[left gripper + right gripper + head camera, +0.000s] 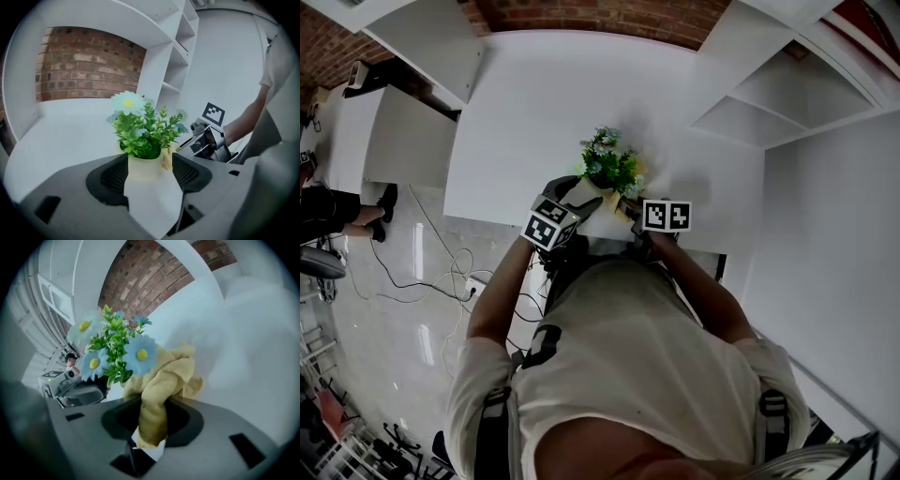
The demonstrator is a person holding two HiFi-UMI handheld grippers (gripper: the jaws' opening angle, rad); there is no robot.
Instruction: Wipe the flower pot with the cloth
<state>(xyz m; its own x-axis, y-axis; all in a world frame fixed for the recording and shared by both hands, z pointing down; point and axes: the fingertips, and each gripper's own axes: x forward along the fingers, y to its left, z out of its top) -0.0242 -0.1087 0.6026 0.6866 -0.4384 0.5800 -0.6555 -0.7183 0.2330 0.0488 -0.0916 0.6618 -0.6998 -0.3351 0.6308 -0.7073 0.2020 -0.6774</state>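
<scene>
A small white flower pot [149, 185] with green leaves and pale blue flowers [143, 124] is clamped between the jaws of my left gripper [149, 174], lifted off the white table. In the head view the plant [609, 167] shows just beyond both marker cubes. My right gripper [152, 416] is shut on a bunched yellow cloth [165, 380], which presses against the pot's side next to the flowers [110, 350]. From the left gripper view a bit of the cloth [167, 158] peeks out at the pot's right, with the right gripper [190, 143] close behind it.
The white table [544, 103] stretches ahead to a brick wall [609, 17]. White shelving [787, 94] stands on the right and a white cabinet [417, 37] on the left. Cables lie on the glossy floor [422, 281] at the left.
</scene>
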